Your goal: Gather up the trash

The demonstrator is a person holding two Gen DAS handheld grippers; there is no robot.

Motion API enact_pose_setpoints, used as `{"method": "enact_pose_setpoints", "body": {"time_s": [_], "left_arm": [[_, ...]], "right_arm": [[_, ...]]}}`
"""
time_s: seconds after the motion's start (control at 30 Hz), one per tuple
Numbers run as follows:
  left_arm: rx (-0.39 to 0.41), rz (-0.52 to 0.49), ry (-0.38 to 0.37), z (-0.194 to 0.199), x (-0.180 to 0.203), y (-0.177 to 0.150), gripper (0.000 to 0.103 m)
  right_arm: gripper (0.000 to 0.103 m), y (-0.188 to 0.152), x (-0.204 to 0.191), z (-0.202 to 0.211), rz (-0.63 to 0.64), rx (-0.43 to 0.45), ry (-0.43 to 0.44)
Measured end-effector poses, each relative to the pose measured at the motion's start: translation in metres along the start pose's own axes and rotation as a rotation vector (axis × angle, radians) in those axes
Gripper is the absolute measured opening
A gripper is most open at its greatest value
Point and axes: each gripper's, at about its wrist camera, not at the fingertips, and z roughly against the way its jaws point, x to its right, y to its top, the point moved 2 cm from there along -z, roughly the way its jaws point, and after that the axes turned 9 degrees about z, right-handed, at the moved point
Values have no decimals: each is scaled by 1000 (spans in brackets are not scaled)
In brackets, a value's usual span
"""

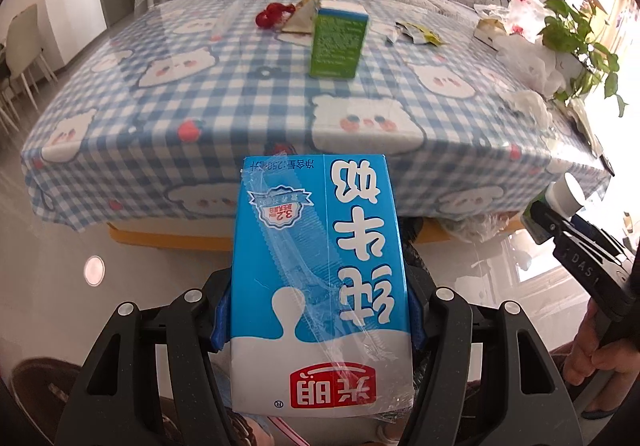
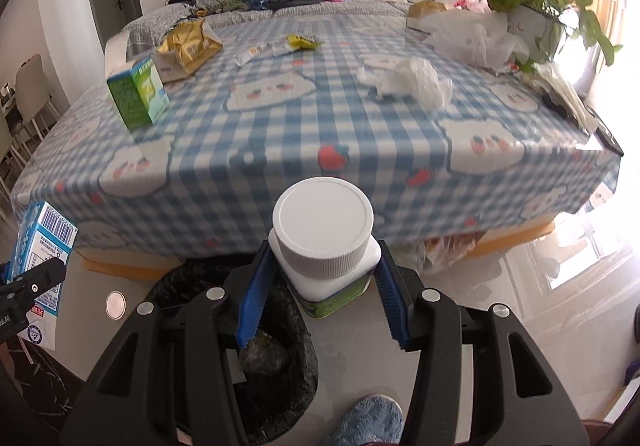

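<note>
Blue milk carton in left tongs, one white-capped bottle in right tongs.

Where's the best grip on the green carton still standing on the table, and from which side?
Take the green carton across its two flat side panels at mid-height, coming from the near table edge. It stands upright with bare checked tablecloth on both sides, and its folded top offers less flat surface for a claw.

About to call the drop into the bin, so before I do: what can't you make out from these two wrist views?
- Bin: right wrist view only; the right gripper and white-capped bottle hide most of its opening.
- Left wrist view: the blue milk carton blocks the floor below, no bin visible.
- Bottle label: hidden under its cap.
- Green carton print: blurred.
</note>
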Motion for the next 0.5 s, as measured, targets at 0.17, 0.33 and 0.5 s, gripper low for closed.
{"method": "enact_pose_setpoints", "body": {"time_s": [0.17, 0.33, 0.5], "left_arm": [[-23, -17, -8, -5, 9, -18, 62], [-56, -29, -2, -20, 16, -39, 62], [-87, -38, -2, -36, 23, -57, 62]], "right_arm": [[48, -17, 5, -5, -9, -30, -6], [48, -36, 14, -12, -17, -65, -13], [48, -55, 22, -22, -32, -101, -15]]}}
